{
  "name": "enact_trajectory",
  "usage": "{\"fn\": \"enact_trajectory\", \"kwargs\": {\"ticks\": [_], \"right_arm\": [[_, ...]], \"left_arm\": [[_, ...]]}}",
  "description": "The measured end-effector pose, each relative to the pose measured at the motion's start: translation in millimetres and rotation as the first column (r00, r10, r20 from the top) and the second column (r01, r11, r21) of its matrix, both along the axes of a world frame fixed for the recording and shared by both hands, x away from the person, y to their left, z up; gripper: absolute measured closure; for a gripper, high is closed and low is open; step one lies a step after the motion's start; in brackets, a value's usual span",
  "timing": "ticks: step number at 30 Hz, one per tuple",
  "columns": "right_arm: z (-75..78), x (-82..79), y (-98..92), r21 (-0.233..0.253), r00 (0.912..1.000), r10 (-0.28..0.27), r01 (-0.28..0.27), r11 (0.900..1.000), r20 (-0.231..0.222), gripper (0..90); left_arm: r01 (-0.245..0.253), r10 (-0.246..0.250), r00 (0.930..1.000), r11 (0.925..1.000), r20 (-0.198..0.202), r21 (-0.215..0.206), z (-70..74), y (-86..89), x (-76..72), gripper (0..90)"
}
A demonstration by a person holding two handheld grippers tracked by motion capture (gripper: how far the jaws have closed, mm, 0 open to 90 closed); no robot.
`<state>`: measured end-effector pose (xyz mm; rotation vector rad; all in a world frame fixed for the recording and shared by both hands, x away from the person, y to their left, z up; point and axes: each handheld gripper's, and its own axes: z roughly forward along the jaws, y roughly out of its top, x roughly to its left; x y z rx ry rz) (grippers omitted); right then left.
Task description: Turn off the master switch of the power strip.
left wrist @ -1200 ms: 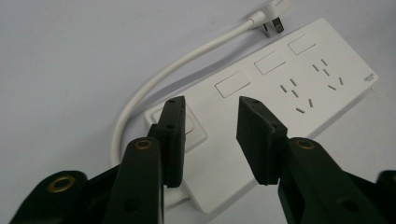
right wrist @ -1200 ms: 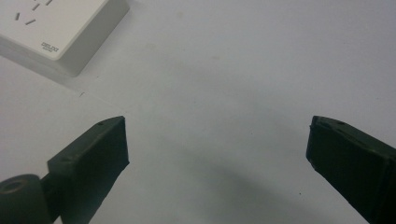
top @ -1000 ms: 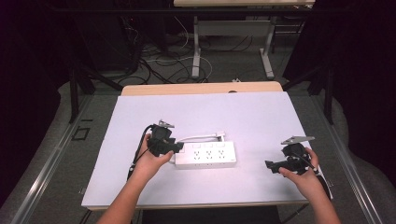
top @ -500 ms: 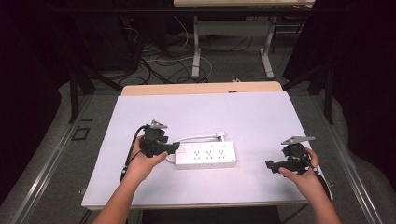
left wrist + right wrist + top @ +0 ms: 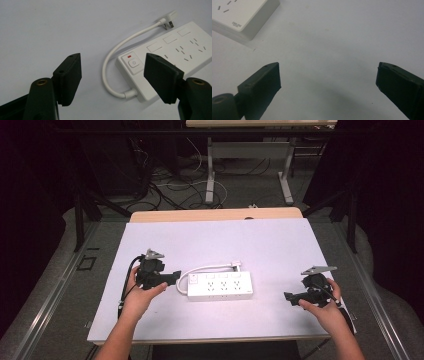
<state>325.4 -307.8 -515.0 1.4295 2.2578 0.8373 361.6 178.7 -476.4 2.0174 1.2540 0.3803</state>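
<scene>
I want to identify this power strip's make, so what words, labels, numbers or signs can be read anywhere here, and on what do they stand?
Small grey print on the corner of the white power strip: a short brand-like mark over a smaller line, too blurred to read.
Power symbol, a sign and not a word, on the switch button of the power strip.
A red mark above that button carries no text.
No other text is legible on the table or either gripper.

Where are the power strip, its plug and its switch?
power strip [image 5: 222, 287], high view, middle of its top face.
plug [image 5: 170, 17], left gripper view, its white body at the cord's end.
switch [image 5: 134, 63], left gripper view, the button's centre.
</scene>
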Motion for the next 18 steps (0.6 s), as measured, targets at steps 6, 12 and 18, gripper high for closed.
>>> {"fn": "enact_trajectory", "kwargs": {"ticks": [6, 12, 18], "right_arm": [[-0.3, 0.3, -0.1, 0.001, 1.0000, 0.006, -0.006, 1.000, 0.001, 5.4], [0.1, -0.2, -0.1, 0.004, 1.0000, -0.003, 0.003, 1.000, -0.005, 5.4], [0.4, -0.3, -0.3, 0.005, 1.0000, -0.004, 0.004, 1.000, -0.005, 5.4]], "left_arm": [[-0.057, 0.057, 0.9984, 0.9979, -0.008, -0.030, -0.3, 14.4, -2.7, 22.7], [-0.109, 0.109, 0.9940, 0.9924, -0.007, -0.056, 0.2, 27.2, -6.3, 15.3], [-0.135, 0.135, 0.9908, 0.9874, -0.001, -0.083, -0.9, 37.7, -8.9, 0.4]]}}
